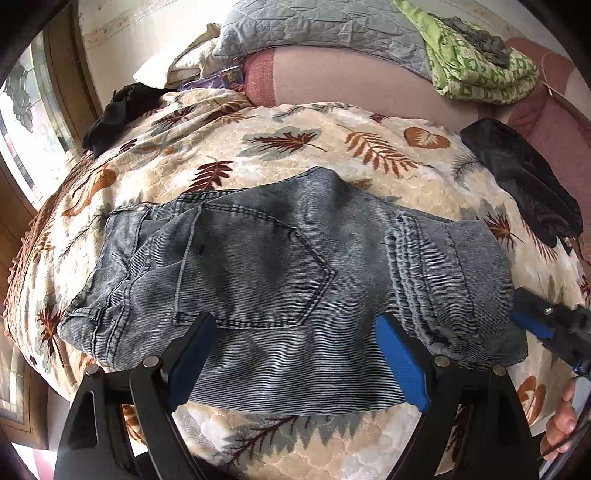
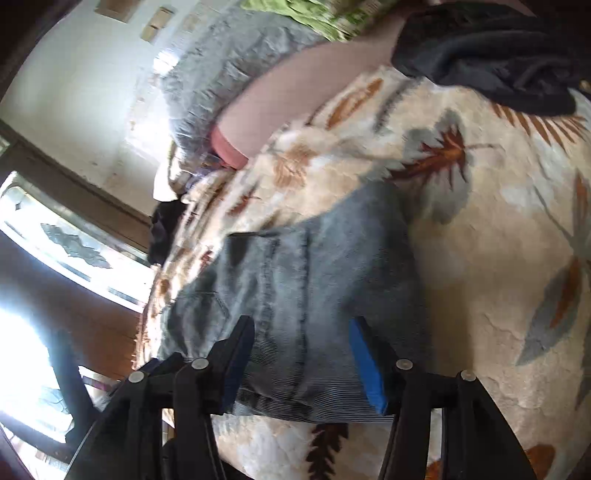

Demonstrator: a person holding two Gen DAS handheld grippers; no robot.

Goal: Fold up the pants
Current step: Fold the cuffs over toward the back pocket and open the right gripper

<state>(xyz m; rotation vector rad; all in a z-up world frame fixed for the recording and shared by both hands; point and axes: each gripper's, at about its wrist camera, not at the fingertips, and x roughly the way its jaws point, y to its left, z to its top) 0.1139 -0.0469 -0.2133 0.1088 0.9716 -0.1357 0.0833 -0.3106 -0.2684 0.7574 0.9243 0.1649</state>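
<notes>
The folded grey jeans (image 1: 280, 273) lie flat on a bed w/ a cream leaf-print blanket (image 1: 369, 151), about in the middle of it. A back pocket (image 1: 255, 269) faces up, and a thick stitched hem (image 1: 410, 273) runs across the right part of the fold. The left hand-held gripper (image 1: 295, 354) hangs over the near edge of the jeans w/ its two blue pads wide apart; nothing is between them but the cloth lying under, and the pads don't press on it. The right hand-held gripper (image 2: 299, 354) is at the right end of the jeans. Its fingers are partly apart, w/ the end of the folded jeans in the gap, but the blue pad (image 2: 365, 365) isn't squeezing the cloth, so it holds nothing. In the left view you can see this gripper as a black and blue tool at the right side, just beside the jeans' edge, w/ a person's fingers (image 1: 561, 421) below it. Other stuff on the bed: a dark cloth (image 1: 524, 177) to the right, well apart from the jeans, another black cloth (image 1: 118, 110) far left, a grey quilted pillow (image 1: 321, 29) and a green patterned cloth (image 1: 476, 62) at the back. The right view is blurry.
</notes>
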